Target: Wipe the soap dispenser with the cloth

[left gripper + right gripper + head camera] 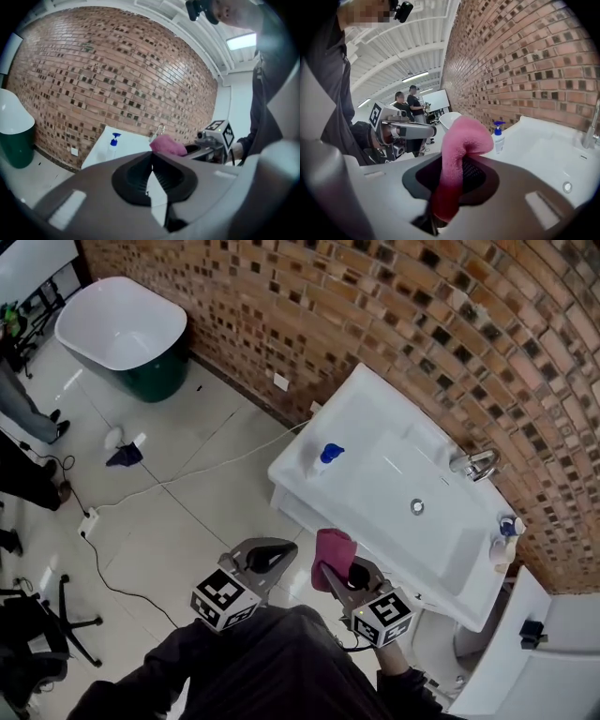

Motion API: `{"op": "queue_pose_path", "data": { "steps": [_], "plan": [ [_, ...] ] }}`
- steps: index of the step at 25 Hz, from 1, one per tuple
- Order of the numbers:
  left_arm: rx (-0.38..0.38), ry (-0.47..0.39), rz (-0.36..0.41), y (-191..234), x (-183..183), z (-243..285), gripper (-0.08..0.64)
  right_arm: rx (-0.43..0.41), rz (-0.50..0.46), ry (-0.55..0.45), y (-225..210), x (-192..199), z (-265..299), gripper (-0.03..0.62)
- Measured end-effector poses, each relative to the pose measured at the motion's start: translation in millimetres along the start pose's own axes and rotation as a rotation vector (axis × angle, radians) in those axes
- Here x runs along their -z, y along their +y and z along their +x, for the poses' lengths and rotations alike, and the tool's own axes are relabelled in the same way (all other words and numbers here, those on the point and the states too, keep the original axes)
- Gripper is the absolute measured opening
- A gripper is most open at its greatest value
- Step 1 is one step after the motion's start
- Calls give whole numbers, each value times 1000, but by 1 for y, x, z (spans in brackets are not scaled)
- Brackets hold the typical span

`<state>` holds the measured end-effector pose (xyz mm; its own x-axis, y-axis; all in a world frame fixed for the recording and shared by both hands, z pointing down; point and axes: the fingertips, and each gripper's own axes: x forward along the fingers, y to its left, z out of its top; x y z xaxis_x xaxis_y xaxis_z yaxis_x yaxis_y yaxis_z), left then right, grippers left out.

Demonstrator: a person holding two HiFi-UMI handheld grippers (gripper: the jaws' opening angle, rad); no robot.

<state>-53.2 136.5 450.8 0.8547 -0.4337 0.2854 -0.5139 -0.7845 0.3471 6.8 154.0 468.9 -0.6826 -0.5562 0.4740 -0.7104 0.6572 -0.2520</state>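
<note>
Glossy white floor tile (187, 474) lies beneath us, and nearest to us we hold both tools close to the body, short of the basin. Our left gripper (266, 557) has its jaws closed tip to tip with nothing between them. Our right gripper (347, 573), just to its right, is clamped on a fuzzy pink cloth (333, 545), which stands up out of the jaws and folds over at the top. Beyond them sits the white rectangular ceramic sink (394, 474). At its left end stands the clear plastic soap dispenser with a blue pump (323, 457), upright and well apart from the cloth. Farther right, a chrome faucet (476, 465) rises beside the brown brick wall (375, 296). As we judge it, the cloth is in hand but no wiping contact has been made. We have yet to carry the cloth across to the dispenser, perhaps steady the bottle with the left gripper, and rub its sides.
</note>
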Motion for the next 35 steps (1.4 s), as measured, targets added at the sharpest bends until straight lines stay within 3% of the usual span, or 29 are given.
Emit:
{"op": "queue_pose_path", "data": {
  "steps": [7,11,15,18,21,24,29,35],
  "plan": [
    [39,13,6,68,-33,29,0,79,40,10,-50,-35,36,86],
    [39,26,0,89,-41,45,0,131,-1,68,-85,-37,53,86],
    [18,26,-7,101,-49,54,0,255,-170,208,-143,-44,70,86],
    [4,27,-4,107,-54,58,0,340,-412,314,-181,-62,83,86],
    [-7,26,-7,112,-56,63,0,368,-638,396,-196,-76,97,86],
    [-20,25,-13,117,-57,66,0,359,-790,474,-200,-79,110,86],
    [-33,18,-20,121,-59,69,0,325,-932,546,-191,-72,122,86],
    [-43,24,-32,128,-57,69,0,262,-965,540,-163,-60,121,86]
  ]
}}
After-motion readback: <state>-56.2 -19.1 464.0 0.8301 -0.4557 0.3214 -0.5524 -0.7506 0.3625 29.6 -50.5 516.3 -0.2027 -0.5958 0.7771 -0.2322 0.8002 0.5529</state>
